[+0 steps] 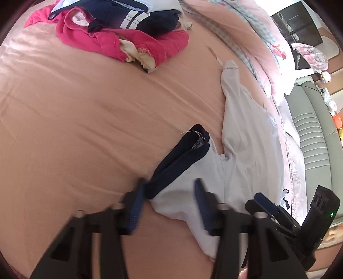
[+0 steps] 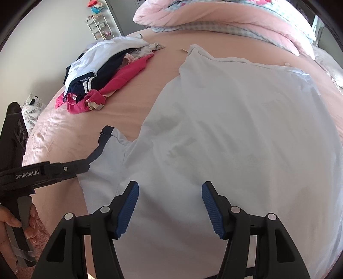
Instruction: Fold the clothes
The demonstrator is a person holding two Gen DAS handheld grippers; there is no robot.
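A pale blue shirt [image 2: 235, 133] lies spread flat on the pink bed sheet [image 1: 75, 118]. Its short sleeve [image 1: 186, 178], edged with a navy cuff [image 1: 175, 163], lies between the fingers of my left gripper [image 1: 168, 201], which is open around it. The right gripper [image 2: 170, 206] hovers open over the shirt's near part, with nothing between its blue pads [image 2: 128, 206]. From the right wrist view, my left gripper [image 2: 83, 166] reaches in from the left, its tip at the navy cuff [image 2: 100, 146].
A heap of pink, navy and white clothes [image 1: 120, 36] [image 2: 103, 85] lies at the far side of the bed. A folded pink quilt and pillows [image 2: 214, 19] line the head end. A grey-green padded bench [image 1: 310, 133] stands beside the bed. A person's hand [image 2: 12, 223] holds the left gripper's handle.
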